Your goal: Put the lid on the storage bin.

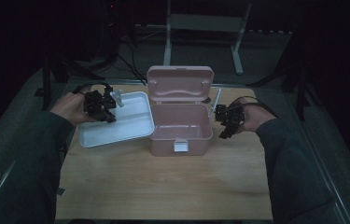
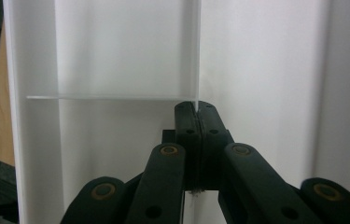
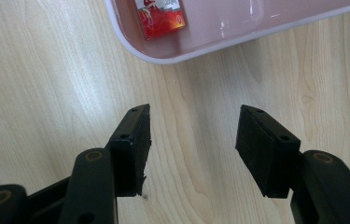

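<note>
The white tray (image 1: 130, 128), left of centre, is shallow, rectangular, with thin inner dividers. The left hand-held gripper (image 2: 196, 109) pinches one divider (image 2: 196, 51); the right hand-held gripper (image 3: 192, 140) stands spread over the counter (image 1: 163, 186).

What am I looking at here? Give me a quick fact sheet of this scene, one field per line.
Setting: pale wooden table, dark room around it
Main item: pink plastic box with its hinged lid standing open
Inside the box: a red packet on the floor of the box
Second item: white divided tray, to the left of the box
Left gripper: jaws shut on the thin divider wall of the tray
Right gripper: jaws open, nothing between them, above bare table beside the box
Person: a dark-sleeved arm on each side, each hand holding a gripper
</note>
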